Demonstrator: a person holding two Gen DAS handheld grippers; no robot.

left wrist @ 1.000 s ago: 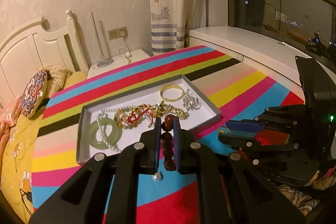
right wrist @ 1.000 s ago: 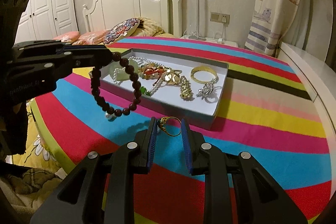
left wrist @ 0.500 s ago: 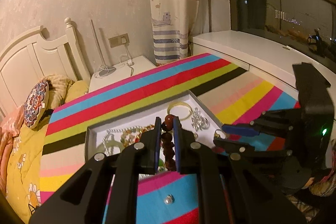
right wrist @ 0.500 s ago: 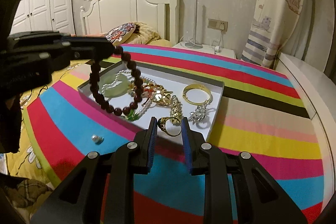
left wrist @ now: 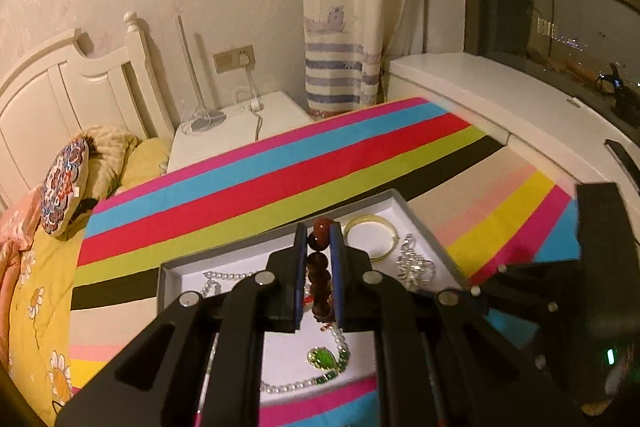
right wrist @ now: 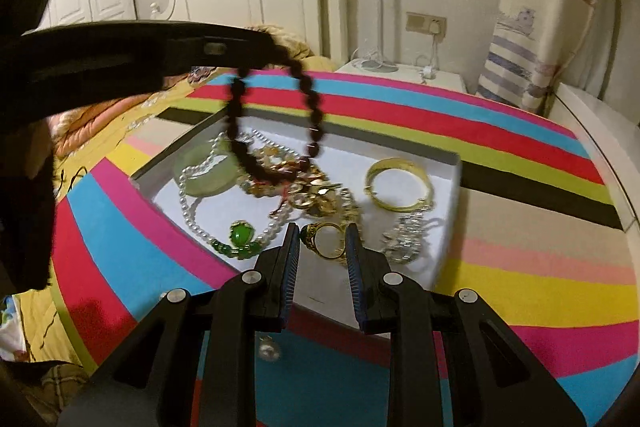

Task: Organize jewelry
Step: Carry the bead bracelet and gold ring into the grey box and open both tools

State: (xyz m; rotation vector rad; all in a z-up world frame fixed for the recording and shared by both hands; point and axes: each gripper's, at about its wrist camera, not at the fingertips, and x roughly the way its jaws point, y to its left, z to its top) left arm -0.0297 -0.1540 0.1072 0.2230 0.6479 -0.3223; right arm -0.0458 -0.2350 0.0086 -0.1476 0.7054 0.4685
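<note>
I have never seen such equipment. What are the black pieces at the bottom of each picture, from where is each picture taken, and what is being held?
The black pieces are two hand-held grippers, each with two fingers; a person carries one in each hand. There is no robot arm. A small wide-angle camera sits on each gripper and looks forward along its fingers, so one picture is from the left gripper and one from the right.

The left gripper is shut on a dark beaded bracelet, which hangs as a loop in the right view. The right gripper is shut on a gold ring.

Below them, on a striped blanket, lies a shallow white tray with a gold bangle, a pearl necklace with green stones, a pale green bangle and other chains. One loose pearl lies on the blanket.
</note>
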